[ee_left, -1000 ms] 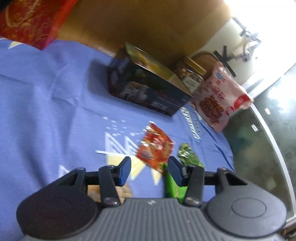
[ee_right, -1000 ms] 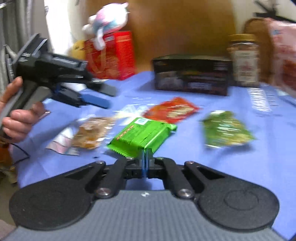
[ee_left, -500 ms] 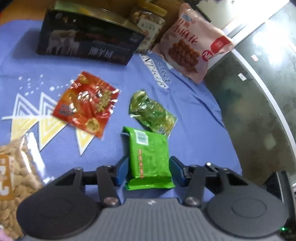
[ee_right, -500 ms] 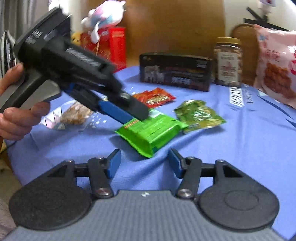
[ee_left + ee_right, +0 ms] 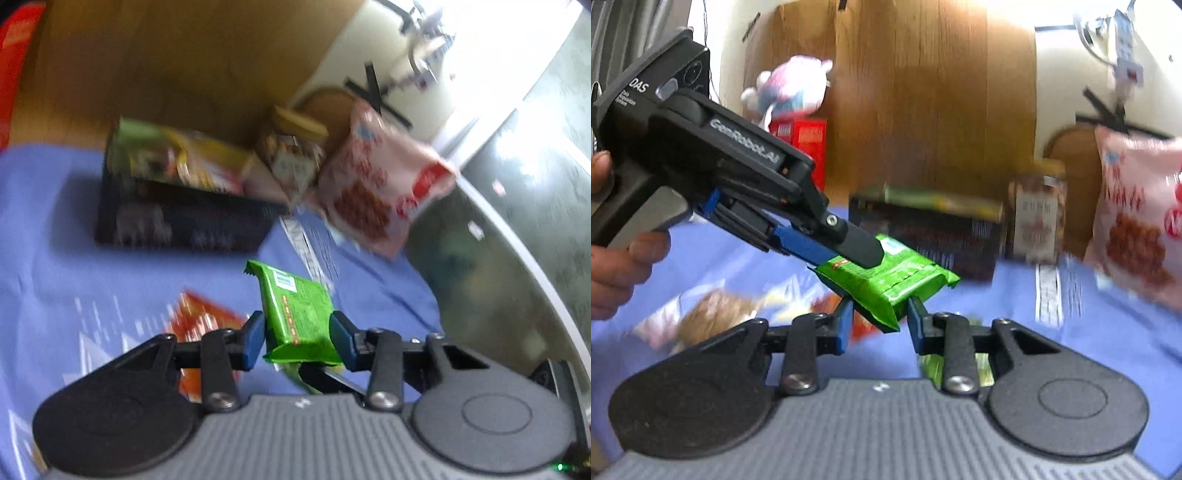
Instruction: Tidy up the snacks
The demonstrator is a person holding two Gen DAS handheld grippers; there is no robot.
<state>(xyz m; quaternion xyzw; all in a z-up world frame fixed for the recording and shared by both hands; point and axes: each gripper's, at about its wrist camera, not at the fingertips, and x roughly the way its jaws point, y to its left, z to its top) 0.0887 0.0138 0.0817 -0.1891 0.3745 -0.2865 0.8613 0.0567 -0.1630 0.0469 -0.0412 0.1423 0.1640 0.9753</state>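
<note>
A bright green snack pack (image 5: pixel 297 314) is held off the blue tablecloth (image 5: pixel 44 236) between the jaws of my left gripper (image 5: pixel 295 339), which is shut on it. In the right wrist view the same pack (image 5: pixel 886 280) sits in the left gripper's blue fingers (image 5: pixel 801 245), with one corner between the fingers of my right gripper (image 5: pixel 877 321). The right jaws stand apart around that corner. A red snack packet (image 5: pixel 199 325) lies on the cloth below.
At the back stand a dark box (image 5: pixel 177 206), a jar of nuts (image 5: pixel 291 158) and a pink snack bag (image 5: pixel 373 192). A clear bag of nuts (image 5: pixel 701 314) lies at the left. A red box (image 5: pixel 801 144) with a plush toy (image 5: pixel 786 88) stands far back. The table edge (image 5: pixel 517 258) runs along the right.
My left gripper has closed on the green pack and lifted it off the cloth. My right gripper has moved up to the pack's near corner, jaws narrower than before.
</note>
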